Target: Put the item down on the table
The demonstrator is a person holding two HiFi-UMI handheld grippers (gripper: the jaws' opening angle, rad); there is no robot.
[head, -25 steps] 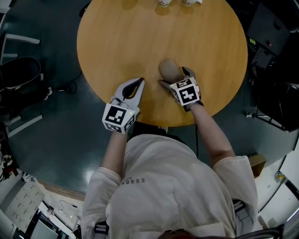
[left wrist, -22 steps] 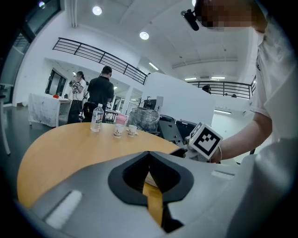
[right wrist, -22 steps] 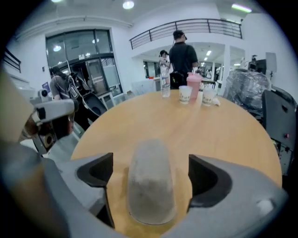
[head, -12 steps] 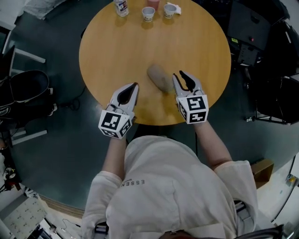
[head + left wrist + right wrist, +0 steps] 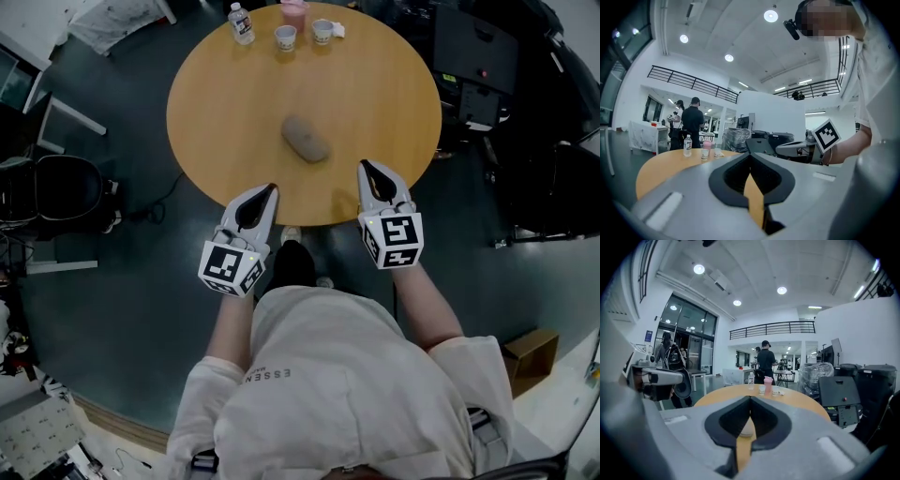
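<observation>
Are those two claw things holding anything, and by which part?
Nothing is held: left gripper and right gripper are shut and empty; the oblong item lies on the table.

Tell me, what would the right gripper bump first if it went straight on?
Probably the lump on the table; it shows dead ahead past the right gripper's shut jaws, though depth is unclear.

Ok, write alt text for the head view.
A brown oblong item lies free on a round wooden table. The left gripper and right gripper, shut and empty, hang at its near edge; a bottle and cups stand opposite.
</observation>
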